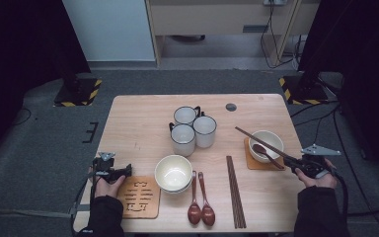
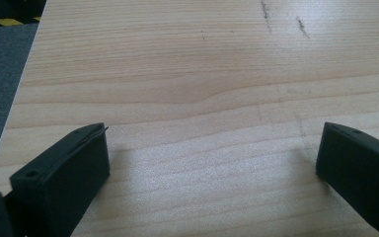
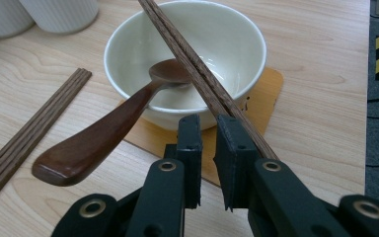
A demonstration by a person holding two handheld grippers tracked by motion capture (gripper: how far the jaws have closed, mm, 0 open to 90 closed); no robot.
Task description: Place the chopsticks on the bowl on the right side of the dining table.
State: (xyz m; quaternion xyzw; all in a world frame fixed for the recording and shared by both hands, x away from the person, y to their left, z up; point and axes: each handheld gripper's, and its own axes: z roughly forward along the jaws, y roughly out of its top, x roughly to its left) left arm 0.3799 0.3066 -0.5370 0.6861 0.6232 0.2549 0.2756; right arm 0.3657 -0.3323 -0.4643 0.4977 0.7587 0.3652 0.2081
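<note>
From the high view we see a wooden table [image 1: 143, 128] set with three white mugs [image 1: 192, 128], a cream bowl [image 1: 173, 173] near the front, two brown spoons [image 1: 200, 200] side by side and a pair of chopsticks [image 1: 235, 190] lying flat beside them. At the right, a second bowl [image 1: 268, 144] sits on an orange mat [image 1: 252, 160] with a spoon [image 1: 269, 155] resting in it, and the right gripper [image 1: 296, 164] holds another pair of dark chopsticks [image 1: 261, 143] that slant up and away across that bowl's rim. At the left front, the left gripper [image 1: 123, 172] hovers low just beside a carved wooden coaster [image 1: 138, 197], a sleeved hand [image 1: 106, 186] behind it. The left gripper view adds what the high one cannot: we look down on bare wood grain [image 2: 202, 89], with the two black jaws standing wide apart and nothing between them. The right gripper view brings us close to the grip itself: the right gripper [image 3: 208, 148] has its jaws drawn nearly together on the near end of the chopsticks [image 3: 197, 69], which run between the pads and out over the bowl [image 3: 217, 44]. The spoon [image 3: 103, 133] leans in that bowl, handle toward us, with the orange mat [image 3: 266, 89] showing beneath and the lying chopsticks [image 3: 34, 128] at the left.
</note>
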